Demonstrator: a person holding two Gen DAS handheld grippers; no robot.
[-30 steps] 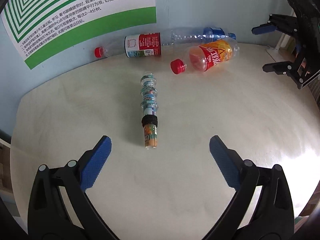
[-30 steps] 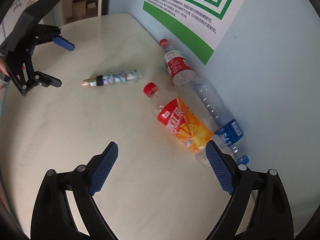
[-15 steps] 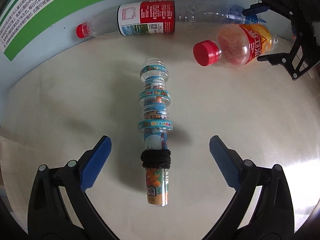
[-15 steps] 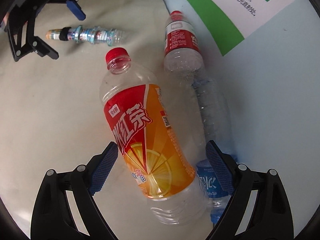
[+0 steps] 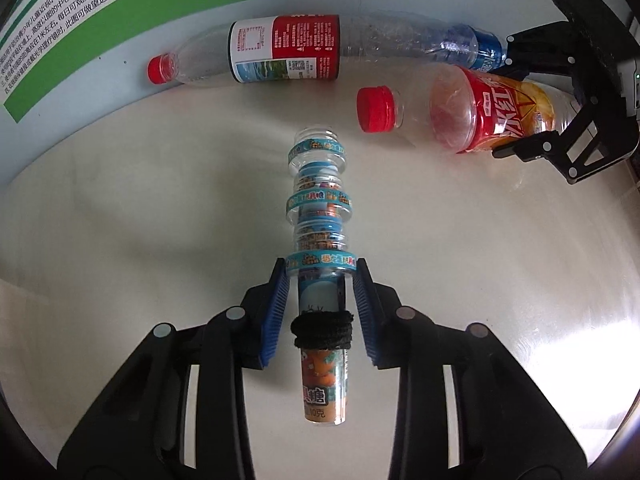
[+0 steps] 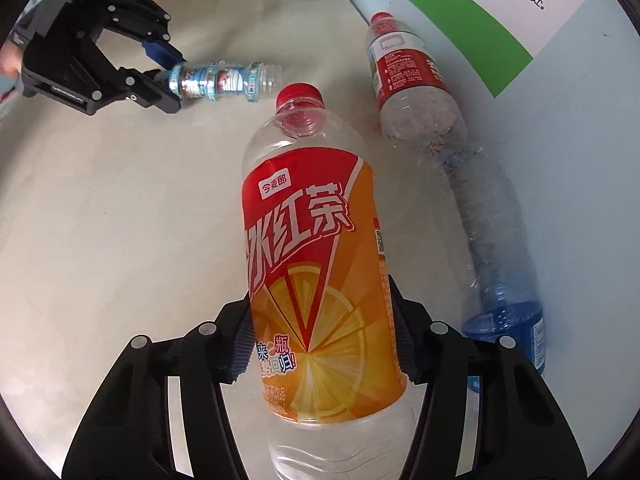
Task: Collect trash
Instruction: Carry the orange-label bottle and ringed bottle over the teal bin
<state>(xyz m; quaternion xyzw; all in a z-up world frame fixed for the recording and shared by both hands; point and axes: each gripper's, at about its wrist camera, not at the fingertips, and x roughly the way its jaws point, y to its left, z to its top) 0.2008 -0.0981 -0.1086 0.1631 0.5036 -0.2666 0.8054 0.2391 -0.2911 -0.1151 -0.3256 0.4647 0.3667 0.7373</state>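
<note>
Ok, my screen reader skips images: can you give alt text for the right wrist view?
The right tongs have just closed onto an orange-labelled bottle lying on a pale table. Beyond, the left tongs hold a slim ringed bottle; two clear bottles lie along the wall.

Both views are bright and evenly lit by soft daylight. In the left wrist view a broad white glare washes the table (image 5: 540, 280) at the right edge of the frame, while soft grey shadows sit at the left. In the right wrist view the tabletop (image 6: 100, 240) shows a milder sheen at upper centre. Focus is sharp at the centre; fisheye distortion bends the wall poster (image 5: 120, 12) and table edge, and black vignetting fills all 4 corners.
</note>
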